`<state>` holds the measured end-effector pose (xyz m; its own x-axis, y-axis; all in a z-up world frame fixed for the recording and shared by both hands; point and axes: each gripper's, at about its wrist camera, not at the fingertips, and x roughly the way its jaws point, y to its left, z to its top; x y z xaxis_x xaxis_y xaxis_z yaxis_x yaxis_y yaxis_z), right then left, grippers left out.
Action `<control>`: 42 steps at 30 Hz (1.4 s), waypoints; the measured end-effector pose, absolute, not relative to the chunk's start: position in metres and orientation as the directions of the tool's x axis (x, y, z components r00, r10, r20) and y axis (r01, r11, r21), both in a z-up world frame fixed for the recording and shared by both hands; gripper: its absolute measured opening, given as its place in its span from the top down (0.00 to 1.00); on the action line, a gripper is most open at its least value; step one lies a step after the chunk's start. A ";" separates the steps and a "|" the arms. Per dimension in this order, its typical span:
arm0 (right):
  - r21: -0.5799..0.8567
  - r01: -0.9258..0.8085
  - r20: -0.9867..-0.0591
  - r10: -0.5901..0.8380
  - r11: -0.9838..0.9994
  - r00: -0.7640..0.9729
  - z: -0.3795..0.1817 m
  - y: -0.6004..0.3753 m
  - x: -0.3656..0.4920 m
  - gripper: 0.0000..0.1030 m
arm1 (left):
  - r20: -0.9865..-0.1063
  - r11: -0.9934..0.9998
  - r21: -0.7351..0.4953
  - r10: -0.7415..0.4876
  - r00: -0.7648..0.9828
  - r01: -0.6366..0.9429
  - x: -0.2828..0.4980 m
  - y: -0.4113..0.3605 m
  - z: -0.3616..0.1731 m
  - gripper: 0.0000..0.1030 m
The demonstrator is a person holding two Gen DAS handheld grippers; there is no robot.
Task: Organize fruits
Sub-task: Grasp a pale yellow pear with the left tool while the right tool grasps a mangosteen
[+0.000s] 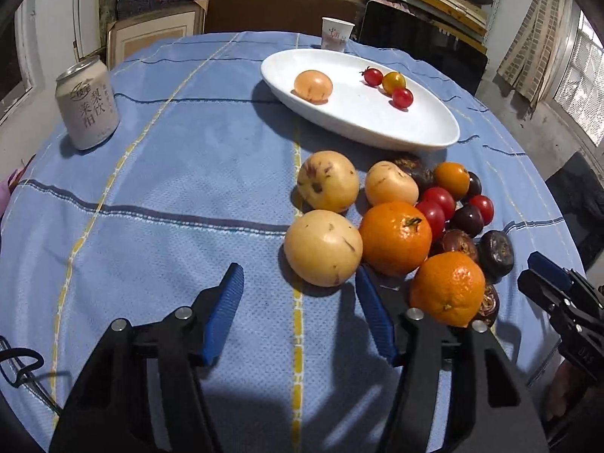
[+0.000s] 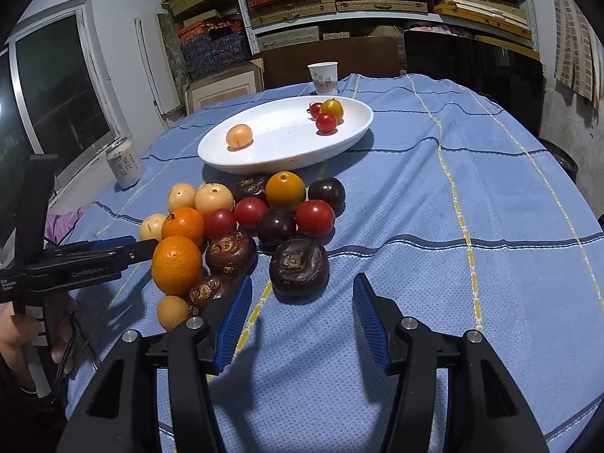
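Observation:
A white oval plate (image 1: pixel 415 124) (image 2: pixel 264 151) holds one pale orange fruit (image 1: pixel 313 85) (image 2: pixel 239 136) and three cherry tomatoes (image 1: pixel 392 83) (image 2: pixel 327 112). In front of it lies a pile of fruit: pale yellow fruits (image 1: pixel 322 247), mandarins (image 1: pixel 394 238) (image 2: pixel 176 264), red tomatoes (image 2: pixel 315 218) and dark water chestnuts (image 2: pixel 299 264). My left gripper (image 1: pixel 298 283) is open and empty, just short of a yellow fruit. My right gripper (image 2: pixel 302 294) is open and empty, just behind the big dark chestnut. Each gripper shows in the other's view: the right (image 1: pixel 547 283) and the left (image 2: pixel 124 247).
A drink can (image 1: pixel 87 104) (image 2: pixel 124 164) stands at the left of the blue checked tablecloth (image 1: pixel 170 207) (image 2: pixel 472 207). A paper cup (image 1: pixel 337 33) (image 2: pixel 324 77) stands behind the plate. Shelves with boxes and a dark chair are beyond the table.

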<state>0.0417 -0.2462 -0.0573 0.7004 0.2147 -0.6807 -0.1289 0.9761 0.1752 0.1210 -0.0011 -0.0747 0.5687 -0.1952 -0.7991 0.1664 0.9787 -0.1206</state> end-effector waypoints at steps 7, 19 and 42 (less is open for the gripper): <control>0.180 -0.133 -0.684 0.221 0.975 0.696 -0.058 -0.246 0.042 0.45 | -0.790 0.967 -0.159 -0.246 0.562 0.200 0.130 -0.007 -0.075 0.60; 0.161 -0.113 -0.730 0.196 0.980 0.655 -0.060 -0.237 0.064 0.50 | -0.650 0.942 -0.292 -0.323 0.688 0.167 0.111 0.021 -0.054 0.60; 0.122 -0.102 -0.748 0.159 0.987 0.645 -0.063 -0.222 0.069 0.61 | -0.640 0.937 -0.291 -0.340 0.689 0.192 0.109 0.020 -0.051 0.60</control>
